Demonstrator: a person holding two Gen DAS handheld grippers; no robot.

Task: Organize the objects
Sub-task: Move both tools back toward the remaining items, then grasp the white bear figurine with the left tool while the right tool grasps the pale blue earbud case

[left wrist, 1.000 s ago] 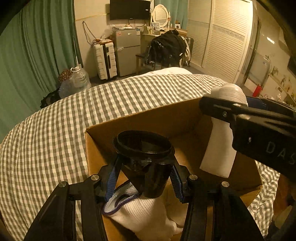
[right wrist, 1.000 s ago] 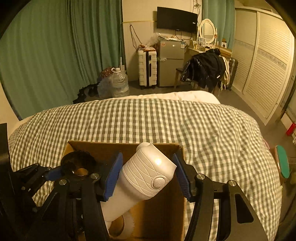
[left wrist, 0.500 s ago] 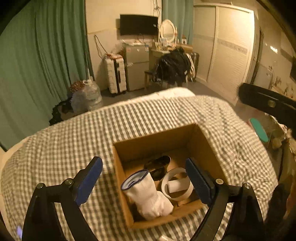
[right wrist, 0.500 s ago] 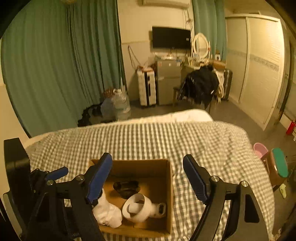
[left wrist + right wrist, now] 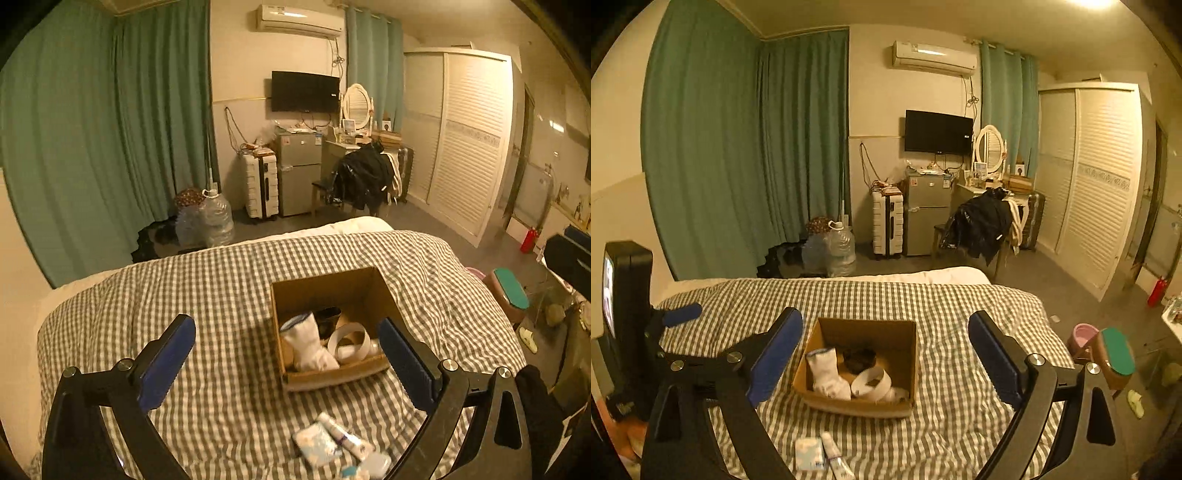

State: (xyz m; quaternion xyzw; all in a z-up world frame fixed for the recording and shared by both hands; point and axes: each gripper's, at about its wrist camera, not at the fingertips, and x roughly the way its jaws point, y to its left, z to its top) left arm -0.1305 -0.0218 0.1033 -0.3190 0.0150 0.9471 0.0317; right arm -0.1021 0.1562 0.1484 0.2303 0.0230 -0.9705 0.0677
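An open cardboard box sits on the checked bed. It holds a white sock, a black cup and a white device. On the blanket in front of the box lie a tissue pack and a white tube. My left gripper is open and empty, held high above and behind the box. My right gripper is open and empty, also high. The left gripper's body shows at the left of the right wrist view.
The checked blanket covers the bed. Beyond it stand water jugs, a white suitcase, a small fridge and a chair with a black jacket. A green-topped stool is right of the bed.
Both grippers let go of the black cup and the white device into the box, opened wide, and rose up and back from the box.
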